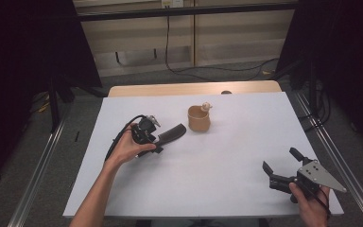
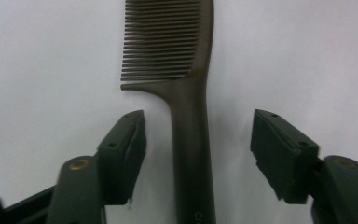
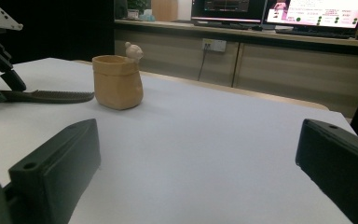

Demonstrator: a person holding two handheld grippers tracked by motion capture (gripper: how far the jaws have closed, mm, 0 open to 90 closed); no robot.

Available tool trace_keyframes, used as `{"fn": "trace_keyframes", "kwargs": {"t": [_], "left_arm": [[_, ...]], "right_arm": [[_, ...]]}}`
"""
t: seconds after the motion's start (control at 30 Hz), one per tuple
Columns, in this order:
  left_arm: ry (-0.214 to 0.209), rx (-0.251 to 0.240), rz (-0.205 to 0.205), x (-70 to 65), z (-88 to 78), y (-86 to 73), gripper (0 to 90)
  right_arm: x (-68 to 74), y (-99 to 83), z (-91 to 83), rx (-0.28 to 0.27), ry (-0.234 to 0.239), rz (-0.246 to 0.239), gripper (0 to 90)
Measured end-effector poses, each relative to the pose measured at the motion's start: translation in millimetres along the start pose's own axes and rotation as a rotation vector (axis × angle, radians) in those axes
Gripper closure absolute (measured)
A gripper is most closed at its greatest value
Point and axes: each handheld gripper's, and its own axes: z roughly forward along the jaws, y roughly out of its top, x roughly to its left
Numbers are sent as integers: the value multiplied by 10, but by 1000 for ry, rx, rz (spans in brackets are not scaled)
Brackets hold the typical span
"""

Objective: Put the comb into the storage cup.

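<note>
Between the left gripper's (image 2: 198, 154) spread jaws lies the dark comb's (image 2: 191, 135) handle, untouched by either pad.

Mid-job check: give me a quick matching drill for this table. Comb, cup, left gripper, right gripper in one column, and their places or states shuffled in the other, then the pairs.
1. comb
2. cup
3. left gripper
4. right gripper

a. open over bare table, near the right corner
b. jaws either side of a handle, not touching it
c. lying flat, handle between two jaws
d. upright, tan, small figure on its rim

Pairs: 1-c, 2-d, 3-b, 4-a
</note>
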Motion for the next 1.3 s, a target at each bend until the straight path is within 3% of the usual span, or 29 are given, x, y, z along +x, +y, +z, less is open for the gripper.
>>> {"fn": "trace_keyframes", "kwargs": {"t": [0.2,0.27,0.3,0.47,0.5,0.53,0.57,0.63,0.67,0.73,0.87,0.9,0.97,1.0,1.03,1.13,1.3], "left_arm": [[4,-10,-28,12,22,-1,448],[20,6,-18,12,20,15,488],[23,30,8,28,10,28,488],[39,33,1,3,27,51,515],[47,47,22,9,25,57,521],[48,37,2,-5,34,60,526],[46,55,22,10,24,65,526],[46,55,22,22,20,63,558],[48,36,-1,10,31,58,558],[51,52,17,18,22,59,572],[57,47,-5,-10,37,80,607],[56,66,19,0,27,85,618],[54,63,6,-4,32,88,634],[55,51,-22,-9,42,89,637],[53,70,-2,7,32,94,642],[50,63,-23,16,40,99,656],[56,75,-19,19,39,108,679]], "right_arm": [[2,-3,9,2,1,-2,0],[1,-3,10,3,1,-3,0],[0,-4,12,4,1,-5,0],[0,-4,9,4,4,-1,0],[-1,-4,10,4,6,2,0],[-4,-5,11,5,6,9,0],[-4,-5,11,5,6,9,0],[-6,-6,9,4,6,11,0],[-6,-6,9,4,6,11,0],[-7,-7,10,9,7,5,0],[-5,-8,13,10,9,2,0],[-5,-9,13,11,12,3,0],[-4,-8,10,9,9,5,0],[-5,-9,11,9,9,4,0],[-7,-10,13,13,10,0,0],[-4,-12,23,15,9,0,0],[5,-9,12,15,14,-5,0]]}}
